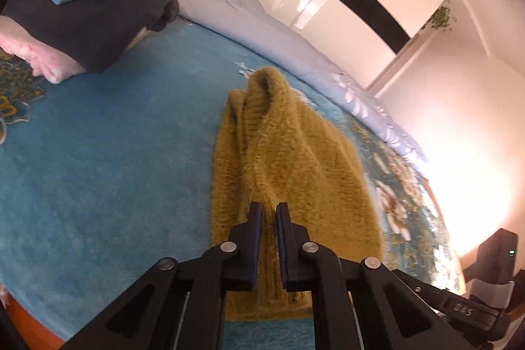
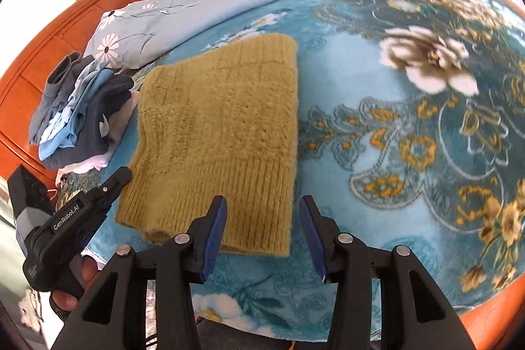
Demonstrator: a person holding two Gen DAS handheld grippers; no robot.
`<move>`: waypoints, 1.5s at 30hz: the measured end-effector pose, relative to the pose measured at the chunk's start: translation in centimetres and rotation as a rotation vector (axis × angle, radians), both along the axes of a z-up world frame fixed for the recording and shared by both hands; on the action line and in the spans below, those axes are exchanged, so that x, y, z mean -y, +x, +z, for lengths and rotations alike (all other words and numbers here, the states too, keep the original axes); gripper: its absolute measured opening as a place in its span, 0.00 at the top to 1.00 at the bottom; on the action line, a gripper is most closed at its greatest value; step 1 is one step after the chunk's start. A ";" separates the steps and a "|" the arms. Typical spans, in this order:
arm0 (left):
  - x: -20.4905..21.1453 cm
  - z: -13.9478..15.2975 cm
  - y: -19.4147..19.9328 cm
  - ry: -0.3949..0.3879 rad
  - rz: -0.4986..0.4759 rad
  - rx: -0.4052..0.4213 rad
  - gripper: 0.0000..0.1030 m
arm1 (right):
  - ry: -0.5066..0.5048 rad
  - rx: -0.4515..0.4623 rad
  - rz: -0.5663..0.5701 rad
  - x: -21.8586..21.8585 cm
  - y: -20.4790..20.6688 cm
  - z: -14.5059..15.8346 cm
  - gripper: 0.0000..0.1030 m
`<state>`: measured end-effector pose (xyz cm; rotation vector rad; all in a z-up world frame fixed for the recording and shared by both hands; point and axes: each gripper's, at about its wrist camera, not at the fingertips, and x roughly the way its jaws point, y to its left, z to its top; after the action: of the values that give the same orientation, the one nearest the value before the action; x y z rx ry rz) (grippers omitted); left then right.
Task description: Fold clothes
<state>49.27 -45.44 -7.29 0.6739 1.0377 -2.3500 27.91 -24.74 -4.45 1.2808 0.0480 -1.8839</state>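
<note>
Mustard sweater (image 2: 223, 133) lies folded into a flat rectangle on the blue floral blanket (image 2: 410, 127) covering the bed, ribbed hem toward the near edge, collar end toward the far edge by the bunched quilt (image 2: 203, 9). Left gripper (image 1: 269, 212) is over the hem with its jaws nearly together; a thin strip of knit shows in the gap, but I can't tell whether the pads actually pinch it or just hover above (looks more like hovering). Right gripper (image 2: 262, 218) is partly open and empty, sitting at the sweater's near right corner: one pad over the hem, the other over bare blanket. My read: the fold on this piece looks complete, so both hands are at the near edge either to tidy the hem or to pick the bundle up for stacking. A pile of clothes (image 2: 82, 113) (blue, dark grey and pink items) sits toward the left side of the bed near the wooden headboard (image 2: 49, 31), just beside the sweater's left edge, probably the destination stack. Nothing lies on the sweater itself. Obstacles are minor: the pile crowds the left side, and the quilt blocks the far edge, so the open blanket to the right is the only free working room. From the left camera the sweater's far end stands up in a hump, so it may not be fully flat there.
</note>
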 end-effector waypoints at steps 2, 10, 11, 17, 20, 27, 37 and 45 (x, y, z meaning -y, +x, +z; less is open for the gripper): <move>0.1 -0.2 0.7 0.017 0.005 0.011 0.92 | -0.008 0.026 0.005 0.1 0.1 -0.4 0.54; 0.0 -0.6 1.6 0.014 -0.031 0.003 0.93 | -0.009 0.045 0.000 -0.7 -0.5 -1.4 0.54; 0.4 -0.2 1.7 0.019 -0.039 -0.020 0.91 | -0.009 0.050 -0.004 -0.8 -0.7 -1.5 0.54; 5.8 3.3 -1.8 -0.036 -0.043 -0.094 0.33 | -0.069 0.135 -0.061 -1.1 -1.9 -2.8 0.51; 8.2 4.2 -6.2 -0.080 -0.096 -0.032 0.31 | -0.082 0.153 -0.070 -0.8 -2.0 -3.4 0.50; 13.5 0.2 -16.3 -0.107 -0.266 0.254 0.29 | -0.107 0.188 -0.082 0.1 -2.2 -4.2 0.48; 14.3 -2.7 -15.2 0.108 -0.293 0.091 0.67 | -0.191 0.275 -0.132 -0.1 -2.6 -5.0 0.52; 7.9 4.1 -12.1 -0.038 -0.182 0.100 0.71 | -0.283 0.278 -0.065 -2.1 -5.8 0.3 0.79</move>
<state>37.12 -53.33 -3.24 0.8947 0.9202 -2.4545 22.15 -22.65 -4.19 1.3440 -0.3965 -1.6776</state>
